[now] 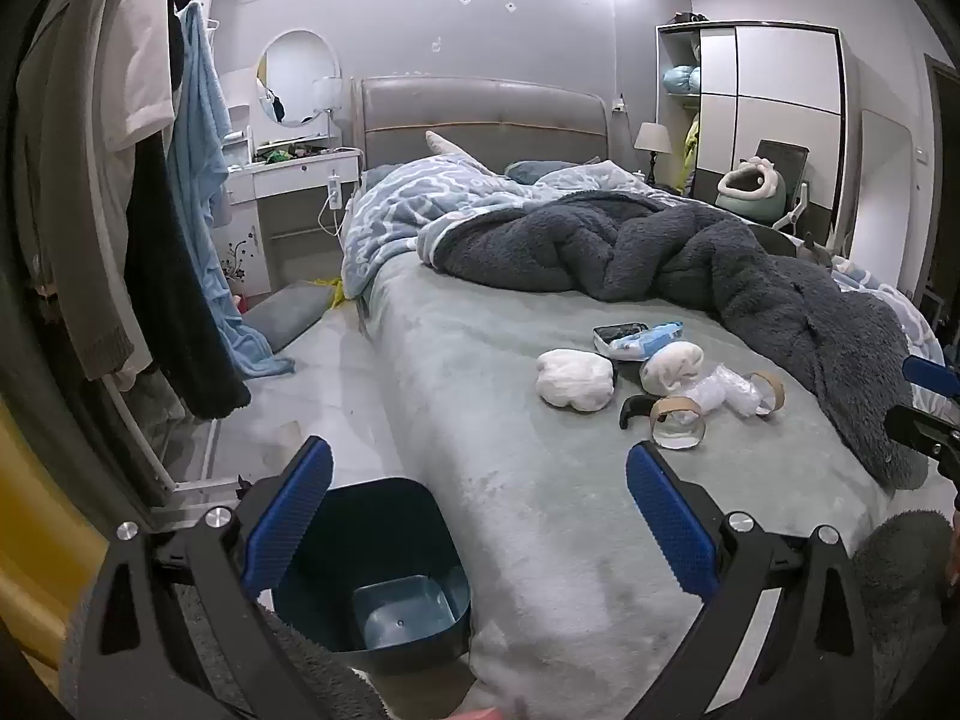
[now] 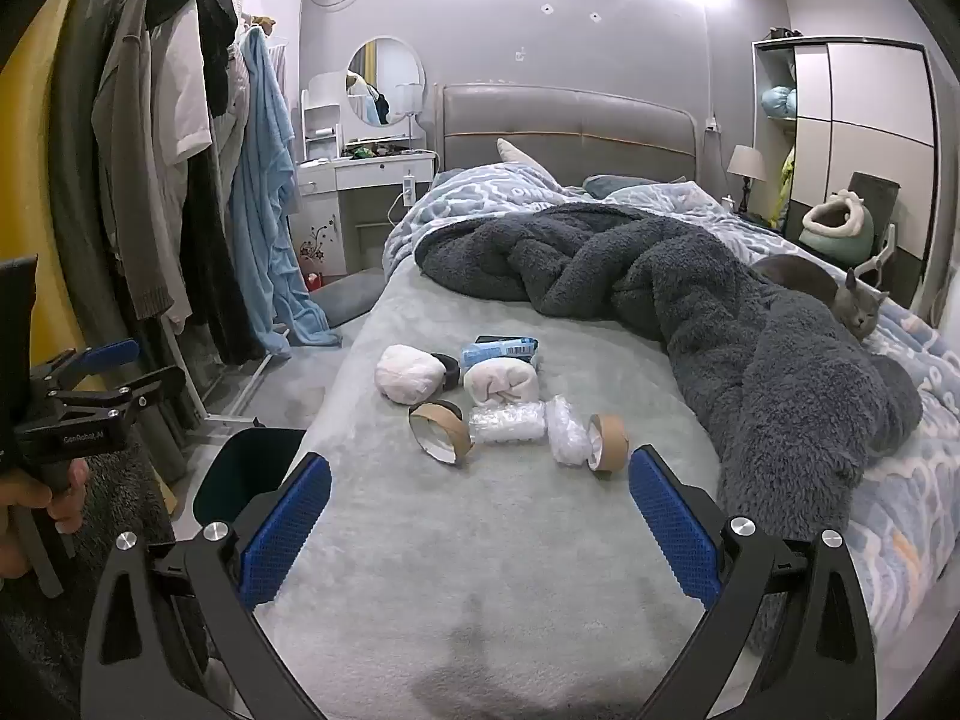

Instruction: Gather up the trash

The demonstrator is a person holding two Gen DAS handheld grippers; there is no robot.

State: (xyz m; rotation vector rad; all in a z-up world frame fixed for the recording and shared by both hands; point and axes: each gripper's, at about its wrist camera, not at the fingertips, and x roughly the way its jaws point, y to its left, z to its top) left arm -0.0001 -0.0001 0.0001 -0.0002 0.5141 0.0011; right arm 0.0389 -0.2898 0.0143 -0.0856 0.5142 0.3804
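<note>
Trash lies in a cluster on the pale green bed cover: a crumpled white wad (image 1: 575, 381) (image 2: 410, 381), a second white wad (image 1: 672, 365) (image 2: 501, 381), a blue packet (image 1: 645, 339) (image 2: 498, 349), clear plastic wrap (image 1: 720, 391) (image 2: 507, 422) and two cardboard tape cores (image 1: 678, 423) (image 2: 441, 425) (image 2: 609, 441). A dark blue bin (image 1: 372, 570) (image 2: 249, 474) stands on the floor at the bed's near left corner. My left gripper (image 1: 480, 480) hangs open over the bin and the bed edge. My right gripper (image 2: 480, 480) is open above the cover, just short of the trash. Neither holds anything.
A grey cat (image 2: 858, 306) lies on the bed at the right beside a heaped dark grey blanket (image 2: 690, 288). A clothes rack (image 2: 180, 180) with hanging garments stands left of the bed. A hand (image 2: 36, 504) holds the left gripper's handle.
</note>
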